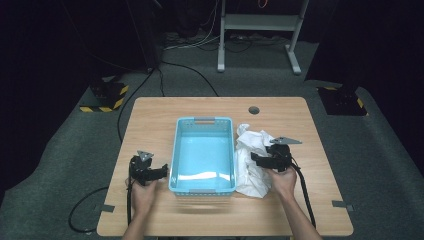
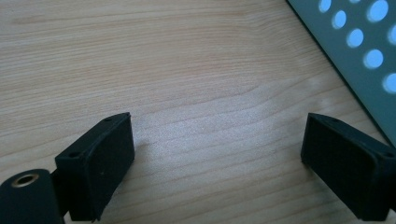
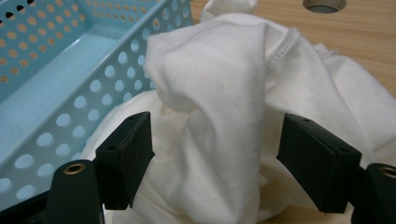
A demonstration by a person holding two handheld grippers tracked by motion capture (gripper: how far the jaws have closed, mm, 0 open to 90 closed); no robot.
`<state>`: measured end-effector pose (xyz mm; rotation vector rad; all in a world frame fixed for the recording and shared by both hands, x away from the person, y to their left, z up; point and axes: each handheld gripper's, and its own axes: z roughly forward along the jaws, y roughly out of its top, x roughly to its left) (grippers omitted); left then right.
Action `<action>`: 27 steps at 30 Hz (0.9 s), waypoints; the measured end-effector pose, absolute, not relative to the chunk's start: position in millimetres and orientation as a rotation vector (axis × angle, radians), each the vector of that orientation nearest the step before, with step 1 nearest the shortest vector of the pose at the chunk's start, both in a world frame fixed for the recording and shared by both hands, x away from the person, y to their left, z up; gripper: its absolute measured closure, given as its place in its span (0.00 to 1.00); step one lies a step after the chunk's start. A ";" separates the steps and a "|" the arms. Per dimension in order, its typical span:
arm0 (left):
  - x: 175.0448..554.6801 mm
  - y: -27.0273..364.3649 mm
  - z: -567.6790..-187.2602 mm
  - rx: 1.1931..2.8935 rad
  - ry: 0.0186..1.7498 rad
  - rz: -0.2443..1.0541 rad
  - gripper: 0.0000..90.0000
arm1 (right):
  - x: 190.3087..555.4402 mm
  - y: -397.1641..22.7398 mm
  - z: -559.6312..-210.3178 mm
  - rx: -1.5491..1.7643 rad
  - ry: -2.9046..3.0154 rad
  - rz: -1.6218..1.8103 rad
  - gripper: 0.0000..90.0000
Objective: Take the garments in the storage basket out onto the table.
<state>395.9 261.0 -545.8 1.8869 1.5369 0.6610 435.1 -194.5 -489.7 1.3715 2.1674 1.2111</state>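
A light blue perforated basket (image 1: 202,120) stands empty in the middle of the wooden table (image 1: 150,115). A crumpled white cloth (image 1: 250,150) lies against its right side. My right gripper (image 1: 257,159) hovers over the cloth, pointing left toward the basket. In the right gripper view its jaws (image 3: 215,154) stand open on either side of a raised fold of the cloth (image 3: 219,84), with the basket wall (image 3: 70,102) at the left. My left gripper (image 1: 162,172) rests by the basket's left front corner. It is open (image 2: 217,154) over bare wood, with the basket wall (image 2: 359,60) at the upper right.
A round cable hole (image 1: 254,110) sits in the table behind the cloth. Grey tape strips mark the front corners (image 1: 340,203). Cables trail from both grippers over the front edge. A metal stand (image 1: 260,22) and floor cables lie beyond the table.
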 end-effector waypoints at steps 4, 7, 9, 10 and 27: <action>395.9 260.9 -545.8 1.887 1.537 0.661 0.11 | 433.9 -196.1 -486.2 1.368 2.157 1.233 0.29; 395.9 261.0 -545.8 1.887 1.537 0.662 0.11 | 433.2 -196.5 -484.5 1.364 2.148 1.245 0.29; 395.9 260.9 -545.8 1.887 1.537 0.661 0.11 | 432.6 -196.4 -483.2 1.352 2.146 1.244 0.29; 395.9 261.0 -545.8 1.887 1.537 0.662 0.11 | 432.6 -197.2 -482.6 1.355 2.144 1.245 0.29; 395.9 260.9 -545.8 1.887 1.536 0.661 0.11 | 430.6 -212.2 -462.6 1.340 2.085 1.331 0.29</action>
